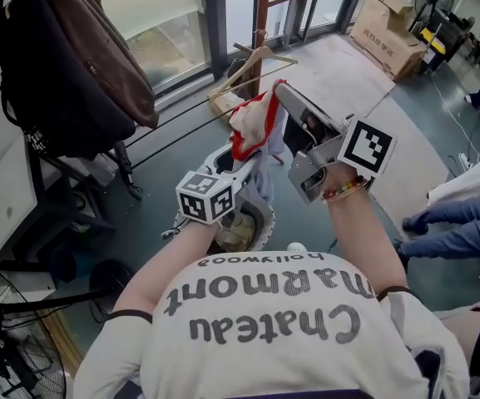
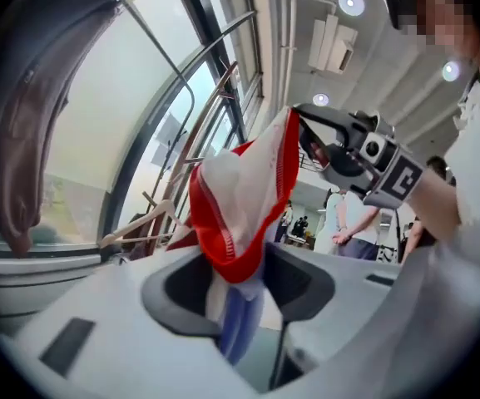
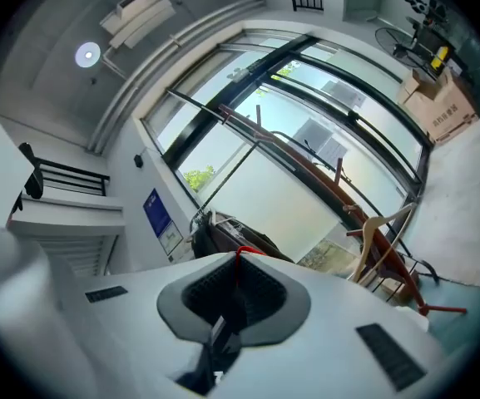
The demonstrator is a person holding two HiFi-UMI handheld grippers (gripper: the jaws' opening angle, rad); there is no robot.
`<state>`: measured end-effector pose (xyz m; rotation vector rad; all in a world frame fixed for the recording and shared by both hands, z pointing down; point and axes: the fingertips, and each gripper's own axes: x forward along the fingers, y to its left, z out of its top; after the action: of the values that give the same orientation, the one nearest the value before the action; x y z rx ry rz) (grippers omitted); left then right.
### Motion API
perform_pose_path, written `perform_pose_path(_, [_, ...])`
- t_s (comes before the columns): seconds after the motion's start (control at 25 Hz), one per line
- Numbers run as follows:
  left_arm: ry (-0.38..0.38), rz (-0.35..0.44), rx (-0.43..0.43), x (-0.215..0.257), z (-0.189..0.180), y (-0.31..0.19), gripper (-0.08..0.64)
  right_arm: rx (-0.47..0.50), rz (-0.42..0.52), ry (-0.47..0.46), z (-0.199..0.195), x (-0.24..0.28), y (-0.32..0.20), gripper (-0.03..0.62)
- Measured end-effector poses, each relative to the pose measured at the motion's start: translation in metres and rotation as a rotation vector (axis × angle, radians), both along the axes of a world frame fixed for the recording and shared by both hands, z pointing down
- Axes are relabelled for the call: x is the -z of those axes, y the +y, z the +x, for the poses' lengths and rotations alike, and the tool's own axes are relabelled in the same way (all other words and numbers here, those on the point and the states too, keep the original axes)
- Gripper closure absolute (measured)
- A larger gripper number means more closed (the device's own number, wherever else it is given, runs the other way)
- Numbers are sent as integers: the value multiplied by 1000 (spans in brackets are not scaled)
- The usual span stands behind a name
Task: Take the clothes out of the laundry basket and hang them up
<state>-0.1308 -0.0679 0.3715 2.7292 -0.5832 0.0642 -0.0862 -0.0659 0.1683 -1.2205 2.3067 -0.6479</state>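
Garment (image 1: 252, 123) up in the air between the two grippers, white cloth with red trim and a pale blue part hanging below; right gripper (image 1: 279, 90) at the top, jaws pinched together on the red edge, only a sliver of red showing at their tips in the right gripper view; left gripper (image 1: 241, 163) lower down, jaws standing wide, the cloth draped between them and neither pad pressing on it in the left gripper view; laundry basket (image 1: 266, 223) on the floor right under the left gripper, more clothes bunched inside; clothes rack (image 1: 56, 56) at the upper left, loaded with dark and brown garments; wooden hanger (image 1: 256, 61) beyond the grippers, near the window.
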Motion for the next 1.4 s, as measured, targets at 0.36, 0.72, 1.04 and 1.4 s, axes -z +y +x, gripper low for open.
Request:
perform_pose_path(0.36, [154, 102, -67, 108, 31, -2, 535, -145, 54, -27, 138, 15, 38, 560])
perform_pose_path(0.72, [192, 287, 37, 224, 115, -29, 538, 75, 128, 46, 215, 32, 55, 560])
perform_pose_path(1.04, [264, 319, 110, 257, 187, -28, 538, 163, 92, 211, 281, 16, 58, 558])
perform_pose_path(1.4, [180, 240, 121, 216, 221, -31, 538, 112, 117, 71, 336, 7, 43, 558])
